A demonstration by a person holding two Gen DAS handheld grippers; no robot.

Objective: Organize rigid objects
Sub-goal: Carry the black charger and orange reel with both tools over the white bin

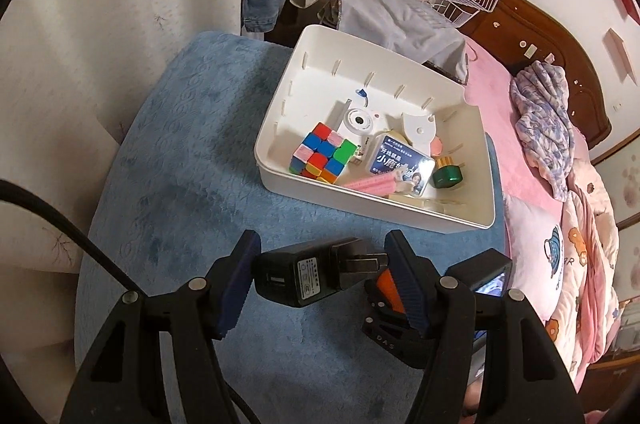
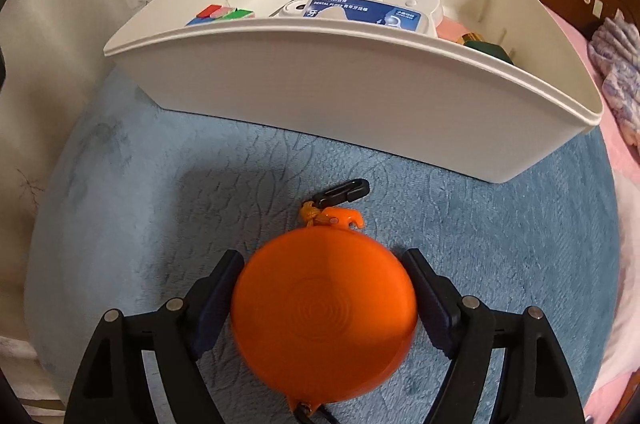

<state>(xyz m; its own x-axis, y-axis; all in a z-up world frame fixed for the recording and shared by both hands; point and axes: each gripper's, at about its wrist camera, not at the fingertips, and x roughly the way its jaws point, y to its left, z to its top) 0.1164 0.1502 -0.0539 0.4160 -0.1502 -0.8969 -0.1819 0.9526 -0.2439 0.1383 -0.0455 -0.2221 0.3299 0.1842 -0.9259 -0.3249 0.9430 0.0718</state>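
Two grippers are working over a blue plush mat (image 1: 180, 144), and I am watching both through their own cameras. My left gripper (image 1: 322, 248) is pointing steeply down and gripping a black charger (image 1: 304, 280) crosswise: one pad is pressing on the end of its body while its metal prongs are butting against the other pad, so the jaws are standing about half apart, filled by the charger. It is hanging just above the mat, in front of the white tray (image 1: 380, 210).

My right gripper (image 2: 322, 256) is hovering low over the mat, jaws spread wide on either side of an orange round case (image 2: 324, 316). The case is lying flat on the mat between the fingers, its rim just beside both pads; I am not seeing either pad pressing on it. A small orange hook (image 2: 340, 218) and a black clip (image 2: 344, 190) are trailing from its far edge toward the tray.

Inside the tray a coloured puzzle cube (image 1: 322, 158), a white toy camera (image 1: 358, 122), a blue-labelled floss box (image 1: 404, 160), a green round tin (image 1: 448, 174) and a pink ridged stick (image 1: 372, 182) are lying crowded toward the near wall. From the right camera the tray's near wall (image 2: 340, 84) is hiding most of them.
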